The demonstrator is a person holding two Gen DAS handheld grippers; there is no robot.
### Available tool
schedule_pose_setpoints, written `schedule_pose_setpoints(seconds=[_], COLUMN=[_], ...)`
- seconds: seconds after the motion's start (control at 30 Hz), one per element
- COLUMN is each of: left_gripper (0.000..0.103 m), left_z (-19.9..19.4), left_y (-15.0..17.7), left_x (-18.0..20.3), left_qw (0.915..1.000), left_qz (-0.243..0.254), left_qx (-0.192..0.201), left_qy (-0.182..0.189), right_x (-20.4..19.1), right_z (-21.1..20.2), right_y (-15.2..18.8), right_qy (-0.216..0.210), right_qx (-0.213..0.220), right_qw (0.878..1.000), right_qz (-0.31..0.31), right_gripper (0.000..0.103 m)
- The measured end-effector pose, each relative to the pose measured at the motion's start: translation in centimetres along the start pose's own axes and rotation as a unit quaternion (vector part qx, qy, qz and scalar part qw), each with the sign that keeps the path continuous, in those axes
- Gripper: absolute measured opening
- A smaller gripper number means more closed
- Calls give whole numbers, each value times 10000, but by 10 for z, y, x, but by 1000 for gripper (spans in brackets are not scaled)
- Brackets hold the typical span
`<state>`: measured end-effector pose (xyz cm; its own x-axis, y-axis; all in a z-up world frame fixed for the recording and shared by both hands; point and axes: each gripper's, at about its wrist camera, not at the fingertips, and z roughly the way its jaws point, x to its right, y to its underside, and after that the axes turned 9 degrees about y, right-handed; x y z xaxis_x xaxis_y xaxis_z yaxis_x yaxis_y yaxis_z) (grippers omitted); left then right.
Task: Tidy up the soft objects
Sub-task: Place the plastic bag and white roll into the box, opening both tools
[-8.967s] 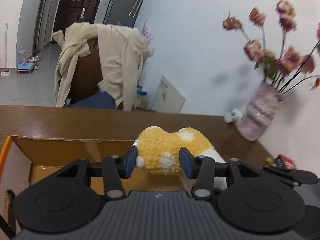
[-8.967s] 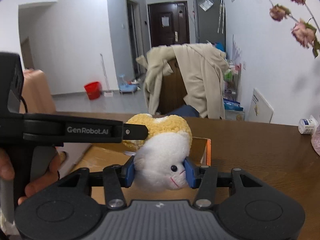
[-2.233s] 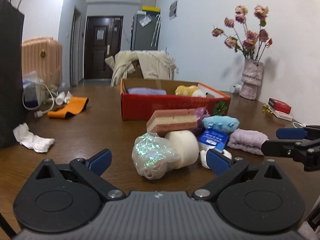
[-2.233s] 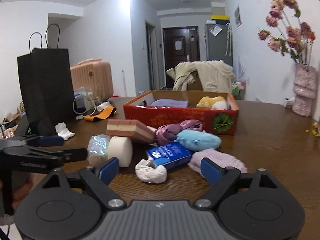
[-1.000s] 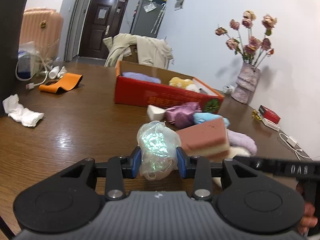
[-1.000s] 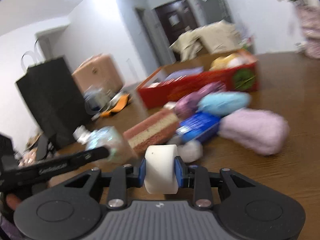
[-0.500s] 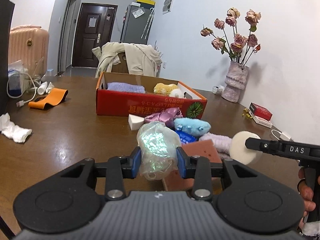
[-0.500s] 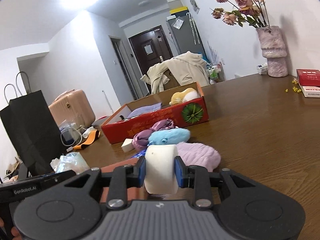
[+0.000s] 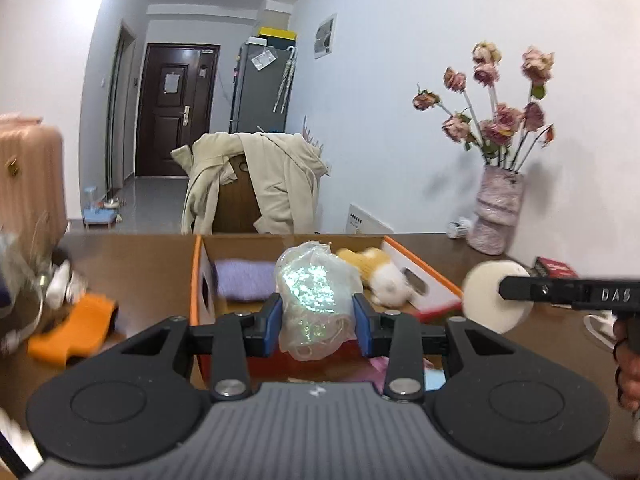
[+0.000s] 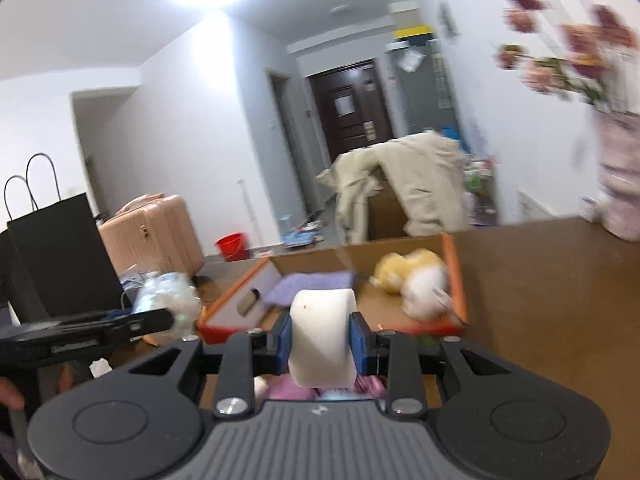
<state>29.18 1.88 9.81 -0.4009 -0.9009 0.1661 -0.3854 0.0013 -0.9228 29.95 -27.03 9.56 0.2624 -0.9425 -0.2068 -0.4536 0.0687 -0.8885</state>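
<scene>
My left gripper (image 9: 317,322) is shut on a crumpled iridescent plastic bag (image 9: 316,296), held in the air in front of the red-orange cardboard box (image 9: 428,276). My right gripper (image 10: 322,340) is shut on a white foam roll (image 10: 322,336), also raised before the box (image 10: 456,280); the roll shows at the right of the left wrist view (image 9: 494,296). Inside the box lie a folded purple cloth (image 9: 244,280) and a yellow-and-white plush toy (image 9: 378,272). Pink and blue soft items lie below the grippers, mostly hidden.
A vase of dried roses (image 9: 498,216) stands at the table's far right with a red packet (image 9: 556,268) beside it. An orange band (image 9: 72,328) and clutter lie left. A black paper bag (image 10: 60,256) stands far left. A chair with a beige coat (image 9: 256,184) is behind the table.
Both grippers have lifted and moved forward toward the box with their loads. The box now looks closer, and the pile of soft items has dropped below the fingers.
</scene>
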Motion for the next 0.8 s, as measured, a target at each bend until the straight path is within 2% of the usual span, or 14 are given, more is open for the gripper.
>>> schedule_pose_setpoints(seconds=[0.17, 0.27, 0.33, 0.4, 0.43, 0.47, 0.5, 0.63, 0.8], left_gripper=[38, 40, 49, 64, 67, 70, 71, 73, 74], left_z=[60, 85, 95, 93, 90, 87, 85, 66, 37], left_y=[-19, -18, -11, -2, 1, 4, 3, -4, -19], left_x=[-45, -66, -75, -83, -88, -91, -94, -98, -90], left_qw=[9991, 9980, 9970, 9973, 9975, 9971, 9968, 9978, 9980], left_qz=[-119, -205, -205, -285, -357, -427, -466, -401, -436], left_qx=[-332, -579, -731, -655, -597, -601, -614, -407, -107], left_qy=[-229, -170, -171, -149, -135, -168, -222, -345, -446], right_x=[-20, -38, -54, -62, -65, -68, -71, -71, -68], right_z=[101, 149, 174, 195, 201, 206, 207, 205, 172], right_y=[-36, -40, -35, -31, -29, -27, -25, -25, -45], right_qy=[-541, -523, -466, -556, -576, -604, -643, -721, -565], right_qx=[-713, -1033, -1167, -1390, -1454, -1493, -1494, -1430, -1095], right_qw=[9960, 9933, 9918, 9887, 9877, 9869, 9866, 9869, 9924], right_qz=[88, -8, -241, -54, 45, 102, 117, 168, 30], right_gripper=[32, 32, 32, 33, 46, 55, 59, 62, 64])
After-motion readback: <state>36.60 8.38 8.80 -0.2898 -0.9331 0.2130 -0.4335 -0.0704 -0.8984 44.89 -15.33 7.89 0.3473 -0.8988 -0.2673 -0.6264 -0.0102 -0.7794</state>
